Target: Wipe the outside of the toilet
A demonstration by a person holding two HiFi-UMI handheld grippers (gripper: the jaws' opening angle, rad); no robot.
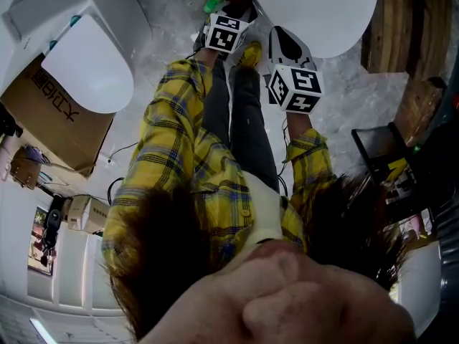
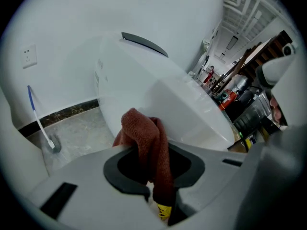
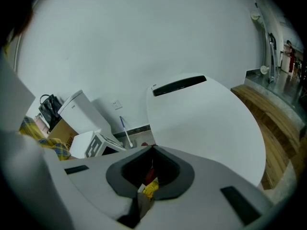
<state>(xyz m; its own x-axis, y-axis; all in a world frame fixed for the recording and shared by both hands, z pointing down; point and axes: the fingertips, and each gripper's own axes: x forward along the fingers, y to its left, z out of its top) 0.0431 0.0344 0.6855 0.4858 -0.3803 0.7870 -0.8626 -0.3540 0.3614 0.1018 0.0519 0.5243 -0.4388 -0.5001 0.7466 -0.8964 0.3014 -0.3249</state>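
Note:
The white toilet (image 1: 315, 9) stands at the top of the head view, lid down. Both grippers reach toward its front; their marker cubes show, the left cube (image 1: 226, 33) and the right cube (image 1: 295, 84). My left gripper (image 2: 147, 145) is shut on a red-brown cloth (image 2: 144, 128), which bunches up above the jaws close to the toilet's side wall (image 2: 163, 90). My right gripper (image 3: 152, 147) is shut, jaw tips meeting just before the closed lid (image 3: 206, 123). I cannot tell whether the cloth touches the porcelain.
A second toilet (image 1: 86, 56) and a cardboard box (image 1: 61, 117) stand at the left. A toilet brush (image 2: 43, 128) leans on the wall under a socket (image 2: 29, 55). Wooden panelling (image 1: 401, 27) runs along the right. The person's legs and yellow plaid sleeves fill the middle.

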